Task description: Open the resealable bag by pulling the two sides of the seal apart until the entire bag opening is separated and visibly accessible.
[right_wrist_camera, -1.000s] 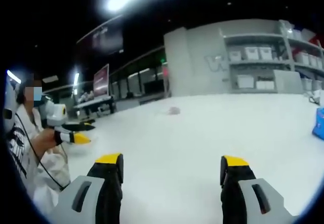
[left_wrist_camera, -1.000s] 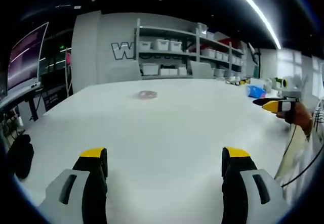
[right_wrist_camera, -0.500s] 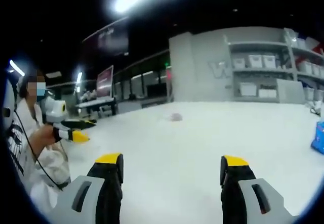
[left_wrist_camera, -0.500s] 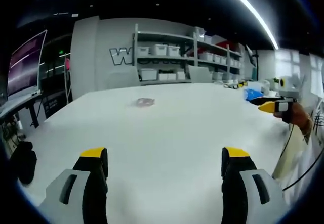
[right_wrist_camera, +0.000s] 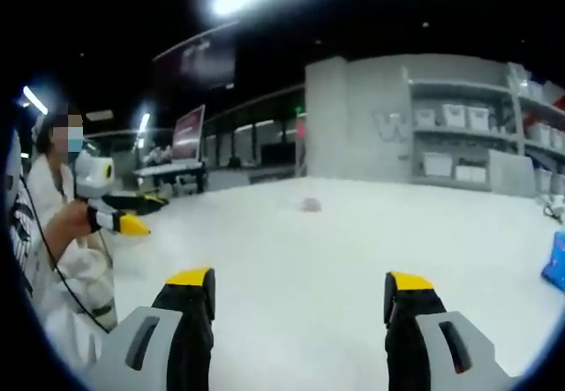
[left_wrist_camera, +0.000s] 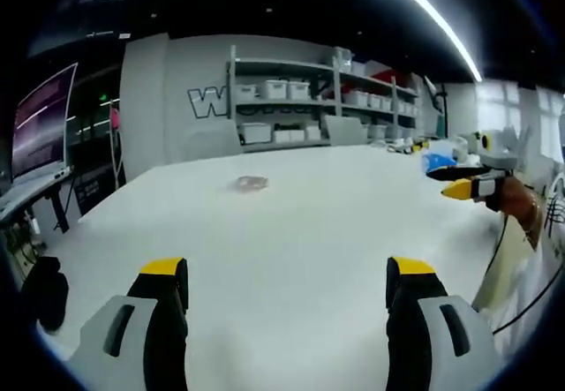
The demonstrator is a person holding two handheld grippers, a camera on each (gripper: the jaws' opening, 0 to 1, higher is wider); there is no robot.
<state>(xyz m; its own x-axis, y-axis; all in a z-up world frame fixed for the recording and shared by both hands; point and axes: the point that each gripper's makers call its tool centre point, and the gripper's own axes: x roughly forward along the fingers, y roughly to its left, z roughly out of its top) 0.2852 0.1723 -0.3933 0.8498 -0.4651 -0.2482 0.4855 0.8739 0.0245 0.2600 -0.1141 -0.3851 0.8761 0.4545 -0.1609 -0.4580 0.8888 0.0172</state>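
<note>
The task is not yet started. One resealable bag [left_wrist_camera: 252, 183] lies far out on the white tabletop [left_wrist_camera: 291, 232], well apart from both tools; its seal is too small to judge. My left hand-held gripper [left_wrist_camera: 287, 276] has its jaws spread wide and holds nothing. My right hand-held gripper [right_wrist_camera: 300, 289] is likewise wide open and empty. Count: one bag, two grippers. Remaining: reach the bag, grip each side of the seal, pull apart along the full opening.
</note>
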